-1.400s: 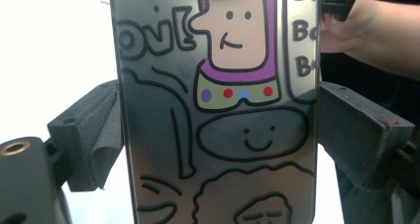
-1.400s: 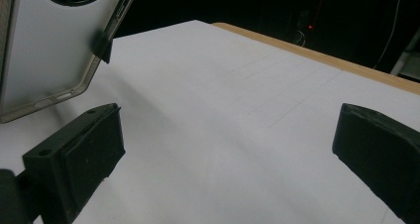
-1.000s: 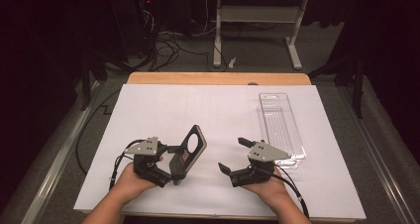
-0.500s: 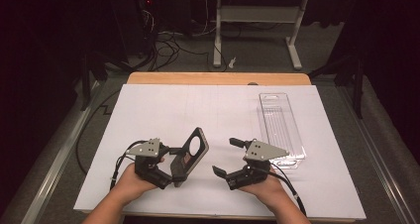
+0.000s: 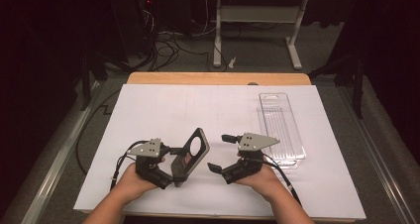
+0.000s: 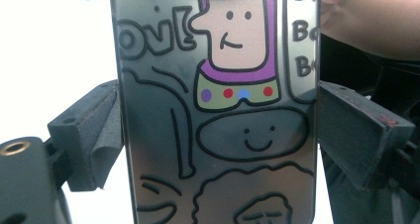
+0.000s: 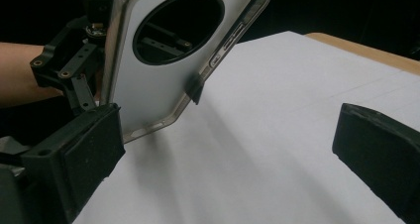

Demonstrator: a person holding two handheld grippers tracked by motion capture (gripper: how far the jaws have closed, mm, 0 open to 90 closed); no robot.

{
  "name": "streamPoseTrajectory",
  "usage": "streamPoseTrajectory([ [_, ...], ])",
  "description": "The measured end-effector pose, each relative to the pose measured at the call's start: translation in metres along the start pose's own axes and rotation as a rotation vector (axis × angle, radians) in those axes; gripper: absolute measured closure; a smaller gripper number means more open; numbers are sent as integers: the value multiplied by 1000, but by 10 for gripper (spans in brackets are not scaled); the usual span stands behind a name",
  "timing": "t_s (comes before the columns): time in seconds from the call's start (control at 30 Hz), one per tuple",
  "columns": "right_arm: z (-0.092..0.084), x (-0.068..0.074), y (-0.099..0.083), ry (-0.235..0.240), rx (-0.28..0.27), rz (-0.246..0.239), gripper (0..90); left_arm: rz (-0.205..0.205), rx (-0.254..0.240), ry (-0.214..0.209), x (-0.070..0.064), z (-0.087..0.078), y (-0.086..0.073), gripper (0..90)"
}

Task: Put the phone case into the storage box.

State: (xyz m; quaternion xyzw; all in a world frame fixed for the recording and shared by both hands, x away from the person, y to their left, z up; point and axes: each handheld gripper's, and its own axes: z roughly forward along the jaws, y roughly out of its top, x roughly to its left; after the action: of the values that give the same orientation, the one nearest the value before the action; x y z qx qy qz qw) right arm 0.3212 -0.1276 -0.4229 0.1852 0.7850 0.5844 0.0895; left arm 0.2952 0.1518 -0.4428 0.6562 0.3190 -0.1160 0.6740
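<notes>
My left gripper (image 5: pixel 179 168) is shut on a phone case (image 5: pixel 194 150) and holds it tilted above the white sheet. In the left gripper view both pads press the side edges of the case (image 6: pixel 218 110), whose silver back carries cartoon drawings. My right gripper (image 5: pixel 222 153) is open just right of the case, its jaws pointing at it with nothing between them. In the right gripper view the case's plain inner side (image 7: pixel 148 90) with its round camera hole stands beyond my open right gripper (image 7: pixel 233 154), and one left-gripper finger (image 7: pixel 195 90) shows on its edge.
A clear plastic blister pack (image 5: pixel 280 130) lies on the white sheet (image 5: pixel 163 110) behind the right hand. The sheet covers a wooden table (image 5: pixel 218 79). Cables and a desk frame (image 5: pixel 257 35) stand on the floor beyond.
The right gripper has edged left, closer to the phone case. The left gripper and the case have stayed put.
</notes>
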Motion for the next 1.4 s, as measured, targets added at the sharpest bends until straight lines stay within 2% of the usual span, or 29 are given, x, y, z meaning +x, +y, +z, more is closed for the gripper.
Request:
streamPoseTrajectory([
  [0.13, 2, 5, -3, 53, 6, -12, 4, 6, 16, -5, -1, 2, -3, 127],
  [0.23, 2, 8, -3, 89, -14, -9, 3, 22, 23, -12, -3, 2, -4, 127],
  [0.53, -3, 10, -4, 152, -29, -13, 3, 54, 38, -31, -6, 3, -8, 127],
  [0.73, -5, 12, -3, 180, -39, -20, 3, 82, 60, -49, -9, 4, -11, 127],
  [0.93, -7, 12, -1, 192, -72, -9, 3, 89, 72, -60, -11, 4, -13, 127],
  [1.23, -8, 11, 1, 219, -102, -12, 3, 67, 84, -86, -13, 5, -14, 127],
  [1.4, -8, 12, 2, 230, -114, -18, 3, 71, 98, -101, -14, 6, -15, 127],
])
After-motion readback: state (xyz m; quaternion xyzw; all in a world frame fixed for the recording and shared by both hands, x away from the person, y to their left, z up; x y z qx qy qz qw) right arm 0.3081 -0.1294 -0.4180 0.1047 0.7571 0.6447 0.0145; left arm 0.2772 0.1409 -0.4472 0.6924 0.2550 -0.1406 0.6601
